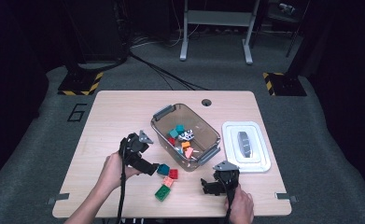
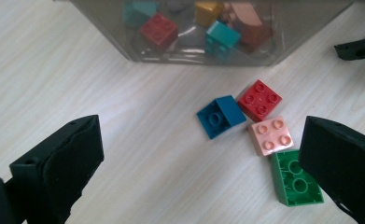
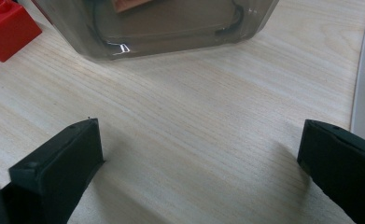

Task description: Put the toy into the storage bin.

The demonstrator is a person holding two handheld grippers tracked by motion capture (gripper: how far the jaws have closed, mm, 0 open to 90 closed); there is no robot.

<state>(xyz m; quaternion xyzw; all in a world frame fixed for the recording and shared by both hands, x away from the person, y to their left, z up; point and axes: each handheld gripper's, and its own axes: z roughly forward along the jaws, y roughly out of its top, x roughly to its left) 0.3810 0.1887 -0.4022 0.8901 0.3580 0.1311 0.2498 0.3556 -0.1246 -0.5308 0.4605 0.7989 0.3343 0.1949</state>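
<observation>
table: pale wood, dark room
bricks: four loose, just beside bin
left gripper: jaws wide, empty, near blue brick
right gripper: jaws wide, empty
risk: bricks touching, could nudge neighbours or clip two

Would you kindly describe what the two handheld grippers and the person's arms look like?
Both the left gripper and right gripper are black, each with two blocky jaws, a grey three-cornered plate on top and a black cable trailing back along the hand. The forearms are bare; no sleeves or gloves show.
</observation>
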